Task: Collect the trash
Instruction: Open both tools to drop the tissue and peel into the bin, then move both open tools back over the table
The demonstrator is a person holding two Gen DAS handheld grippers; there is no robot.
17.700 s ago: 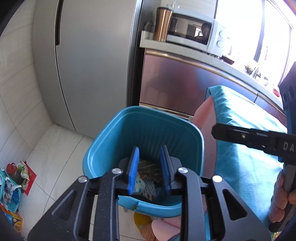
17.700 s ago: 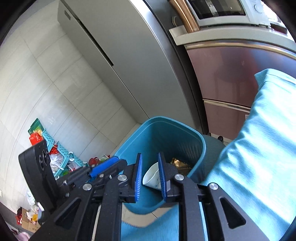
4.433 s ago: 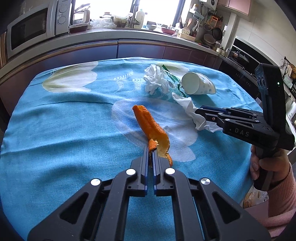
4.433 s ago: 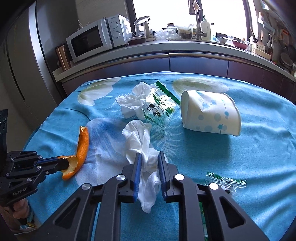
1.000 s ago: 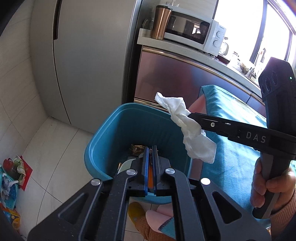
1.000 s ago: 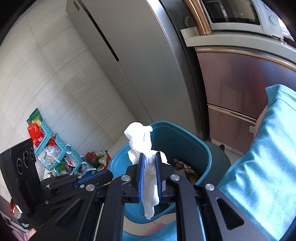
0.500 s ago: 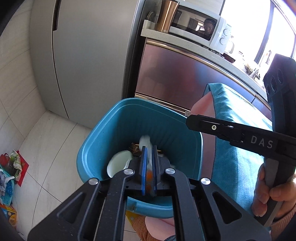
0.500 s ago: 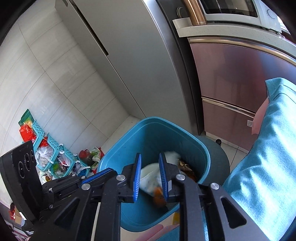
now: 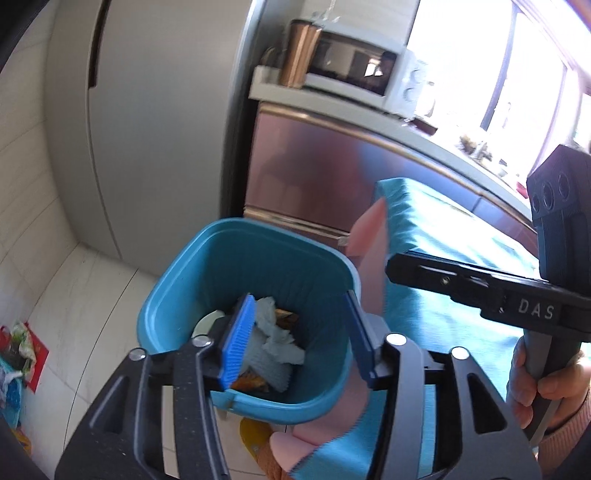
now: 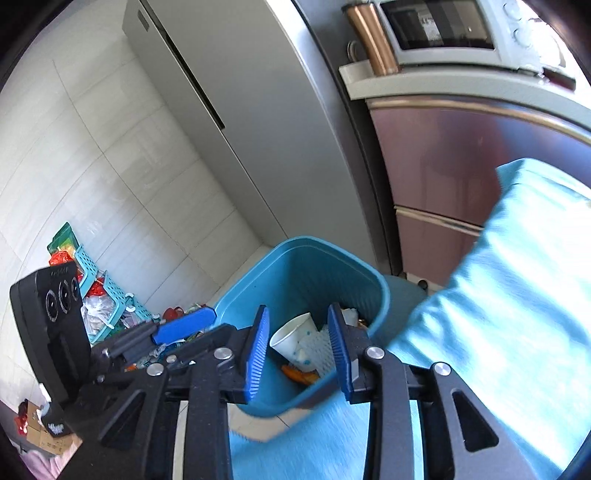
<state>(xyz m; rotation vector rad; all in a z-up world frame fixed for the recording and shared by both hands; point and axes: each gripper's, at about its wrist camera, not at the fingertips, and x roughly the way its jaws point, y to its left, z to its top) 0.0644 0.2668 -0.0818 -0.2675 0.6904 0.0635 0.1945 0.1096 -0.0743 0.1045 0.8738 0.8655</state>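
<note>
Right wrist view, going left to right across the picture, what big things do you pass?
Left claw's black camera body → turquoise floor baskets → blue trash bin → copper tumbler → white microwave → teal tablecloth.

Below and between both sets of jaws: bin [image 9: 168, 291] on the floor, with tissue [image 9: 275, 341], paper cup [image 10: 295, 341] and peel [image 10: 299, 374] inside. Behind the bin: refrigerator [image 9: 155, 122] and cabinet [image 9: 306, 184], topped by microwave [image 9: 354, 68]. Right of the jaws: clothed table [image 10: 498, 314]. Far left on the floor: baskets [image 10: 107, 295].
</note>
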